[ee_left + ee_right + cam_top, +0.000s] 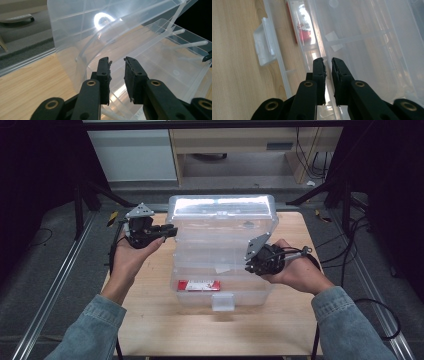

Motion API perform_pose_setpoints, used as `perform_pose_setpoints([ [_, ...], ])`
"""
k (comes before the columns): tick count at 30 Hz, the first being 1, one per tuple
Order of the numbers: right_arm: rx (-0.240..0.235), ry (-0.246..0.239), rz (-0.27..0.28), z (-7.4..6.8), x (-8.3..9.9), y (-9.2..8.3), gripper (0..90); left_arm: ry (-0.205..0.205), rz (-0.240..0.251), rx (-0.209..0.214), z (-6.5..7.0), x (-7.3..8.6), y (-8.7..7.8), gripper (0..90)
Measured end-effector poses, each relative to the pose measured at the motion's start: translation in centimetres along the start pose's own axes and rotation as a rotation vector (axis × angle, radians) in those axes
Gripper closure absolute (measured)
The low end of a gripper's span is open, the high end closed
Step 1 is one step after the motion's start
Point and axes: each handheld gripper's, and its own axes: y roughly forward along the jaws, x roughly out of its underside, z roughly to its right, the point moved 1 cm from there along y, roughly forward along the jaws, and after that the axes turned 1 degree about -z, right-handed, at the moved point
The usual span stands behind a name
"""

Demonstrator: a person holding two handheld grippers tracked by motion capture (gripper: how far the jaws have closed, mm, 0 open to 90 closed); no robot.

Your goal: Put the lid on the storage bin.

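A clear plastic compartment box lies on the wooden table with its lid standing up at the back. A red packet sits in a front compartment, and it also shows as the red packet through the plastic. My left gripper is at the box's left side, near the lid's hinge corner. Its jaws stand a little apart around the clear wall. My right gripper is at the box's right edge. Its jaws are pinched on the thin side wall.
The box's white front latch points toward the person, and the latch also shows beside bare wood. The wooden table has free surface in front and at both sides. Dark stands and cables flank the table.
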Motion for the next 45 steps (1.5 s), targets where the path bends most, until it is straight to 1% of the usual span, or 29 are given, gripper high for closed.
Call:
perform_pose_setpoints([
  [5,0.000,-0.006,0.002,-0.5,0.3,0.2,81.2,0.007,-0.004,0.016,0.6,0.4,0.0,74.0],
  [7,0.004,-0.006,0.004,-0.6,0.4,0.2,80.9,0.007,0.003,0.014,0.8,0.7,-0.1,73.8],
  [10,0.002,0.008,0.012,-0.7,0.7,0.2,80.2,0.001,0.008,0.021,1.1,1.1,-0.2,73.9],
  [11,0.002,0.005,0.012,-0.7,0.7,0.2,80.1,0.003,0.007,0.024,1.1,1.3,-0.3,74.0],
  [14,0.002,0.015,0.017,-0.8,0.9,0.3,79.2,-0.005,0.008,0.035,1.3,1.8,-0.4,74.1],
  [15,0.002,0.014,0.017,-0.9,0.9,0.3,79.1,0.002,0.019,0.041,1.2,1.9,-0.4,74.1],
  [16,0.002,0.014,0.016,-0.9,1.0,0.2,79.0,-0.013,0.011,0.048,1.4,2.1,-0.5,74.1],
  [19,0.004,0.028,0.024,-1.0,1.2,0.3,78.1,-0.014,0.013,0.057,1.6,2.4,-0.7,74.3],
  [21,0.008,0.034,0.024,-1.1,1.3,0.2,76.2,-0.008,0.012,0.057,1.8,2.6,-0.7,74.4],
  [22,0.009,0.045,0.031,-1.2,1.3,0.2,74.5,-0.005,0.011,0.057,1.8,2.6,-0.7,74.4],
  [25,0.012,0.055,0.045,-1.3,1.4,-0.1,70.1,-0.005,0.011,0.063,1.9,2.8,-0.8,74.4],
  [27,0.022,0.068,0.053,-1.4,1.6,-0.3,65.6,-0.008,0.014,0.067,2.0,2.9,-0.8,74.4],
  [30,0.050,0.092,0.091,-1.7,1.9,-1.1,57.5,-0.003,0.009,0.071,2.2,3.2,-0.9,74.4],
  [32,0.064,0.109,0.101,-1.9,2.2,-1.5,54.6,-0.001,0.006,0.074,2.3,3.4,-0.9,74.4],
  [34,0.081,0.116,0.106,-2.1,2.5,-2.0,52.4,-0.002,0.004,0.079,2.4,3.7,-0.9,74.7],
  [35,0.089,0.121,0.104,-2.2,2.6,-2.3,52.1,-0.001,0.003,0.080,2.4,3.8,-0.9,74.7],
  [39,0.116,0.154,0.134,-2.5,3.4,-3.4,51.3,-0.003,0.000,0.088,2.5,4.1,-0.9,75.5],
  [45,0.158,0.204,0.143,-2.4,4.9,-4.8,52.1,-0.002,-0.004,0.090,2.4,4.3,-1.0,76.0],
])
